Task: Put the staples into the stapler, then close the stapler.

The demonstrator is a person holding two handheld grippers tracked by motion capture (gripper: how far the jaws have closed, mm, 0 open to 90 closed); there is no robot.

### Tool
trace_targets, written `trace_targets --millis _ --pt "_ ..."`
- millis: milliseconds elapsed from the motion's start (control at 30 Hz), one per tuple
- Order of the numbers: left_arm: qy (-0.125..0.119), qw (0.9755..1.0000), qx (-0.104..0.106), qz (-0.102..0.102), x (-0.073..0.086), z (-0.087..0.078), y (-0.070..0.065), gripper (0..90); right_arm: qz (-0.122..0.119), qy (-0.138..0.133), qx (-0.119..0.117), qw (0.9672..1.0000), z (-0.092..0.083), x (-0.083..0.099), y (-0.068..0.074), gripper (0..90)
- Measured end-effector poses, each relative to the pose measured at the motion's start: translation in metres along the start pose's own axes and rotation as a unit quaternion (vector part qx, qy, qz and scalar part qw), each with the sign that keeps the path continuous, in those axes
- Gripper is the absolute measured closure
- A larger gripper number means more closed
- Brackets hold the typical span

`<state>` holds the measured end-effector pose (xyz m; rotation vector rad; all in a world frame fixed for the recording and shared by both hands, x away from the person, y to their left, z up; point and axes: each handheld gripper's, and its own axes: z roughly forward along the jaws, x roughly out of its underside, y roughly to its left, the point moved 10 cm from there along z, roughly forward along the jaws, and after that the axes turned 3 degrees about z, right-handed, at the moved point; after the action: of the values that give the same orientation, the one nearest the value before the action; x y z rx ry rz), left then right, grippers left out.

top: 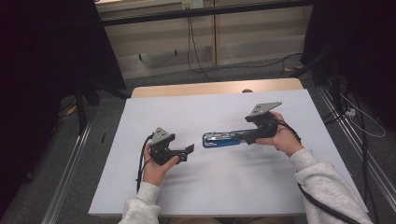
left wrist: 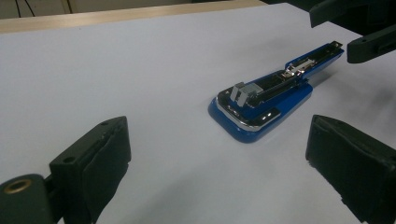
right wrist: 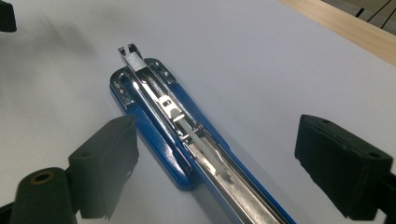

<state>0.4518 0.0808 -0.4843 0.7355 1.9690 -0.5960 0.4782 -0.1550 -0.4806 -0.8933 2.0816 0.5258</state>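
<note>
On white table (top: 140, 186): right gripper (right wrist: 217, 154) fingers wide apart, straddling blue stapler (right wrist: 159, 112), not clamping; left gripper (left wrist: 219, 158) fingers apart, empty.

stapler (top: 219, 138) on table (top: 210, 186), between left gripper (top: 187, 151) and right gripper (top: 243, 136)

Lab or test room: white-covered table (top: 224, 182), aluminium rails (top: 70, 158) (floor-mounted), loose cables (top: 196, 56), dark curtains (top: 51, 51).

The high view looks forward and down over the white table (top: 224, 182). Each gripper view rides low and close, facing the blue stapler (left wrist: 261, 100) from opposite ends.
</note>
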Motion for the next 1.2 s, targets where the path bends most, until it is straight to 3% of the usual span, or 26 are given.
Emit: trace_targets --millis 400,900,1200 --pt "0.000 1.0000 -0.001 -0.005 0.001 0.003 -0.001 7.2 -0.001 -0.003 0.033 0.9995 -0.021 0.009 -0.002 12.2" --pt "-0.001 1.0000 0.001 -0.005 0.000 0.004 -0.001 8.6 0.020 -0.010 0.046 0.9987 -0.036 0.023 -0.009 12.1" --pt "0.000 0.9999 0.008 -0.007 0.000 0.009 -0.003 16.7 0.035 -0.019 0.080 0.9960 -0.053 0.031 -0.020 12.3"
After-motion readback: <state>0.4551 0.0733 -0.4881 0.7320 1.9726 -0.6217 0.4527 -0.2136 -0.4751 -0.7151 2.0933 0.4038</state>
